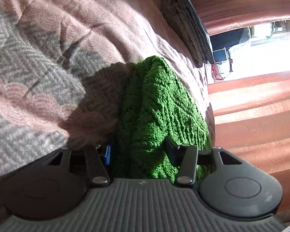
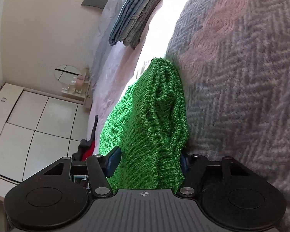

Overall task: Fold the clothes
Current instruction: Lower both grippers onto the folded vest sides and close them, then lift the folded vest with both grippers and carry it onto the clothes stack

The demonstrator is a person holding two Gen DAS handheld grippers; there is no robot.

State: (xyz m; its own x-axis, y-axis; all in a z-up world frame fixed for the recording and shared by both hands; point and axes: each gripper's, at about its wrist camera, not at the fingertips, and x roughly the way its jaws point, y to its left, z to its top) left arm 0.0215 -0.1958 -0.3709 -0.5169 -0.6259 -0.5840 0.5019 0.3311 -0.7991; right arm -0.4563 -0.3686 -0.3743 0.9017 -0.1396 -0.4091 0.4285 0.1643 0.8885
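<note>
Both tools grip the same green knitted sweater (image 1: 160, 116), which hangs bunched between them just above the blanket (image 1: 48, 58) on the bed. The left hand-held gripper (image 1: 139, 150) is clamped on a thick wad of the knit, and the right hand-held gripper (image 2: 147, 160) is likewise clenched on its own bunch (image 2: 150, 119). The step in hand looks like carrying or spreading the sweater before a fold. To do it well, draw the two grips apart until the knit hangs flat, then lower it onto open blanket, well away from the bed's edge. Keep it apart from the folded stack (image 1: 189, 25) at the far end. Loose knit stretches, so pull gently.
</note>
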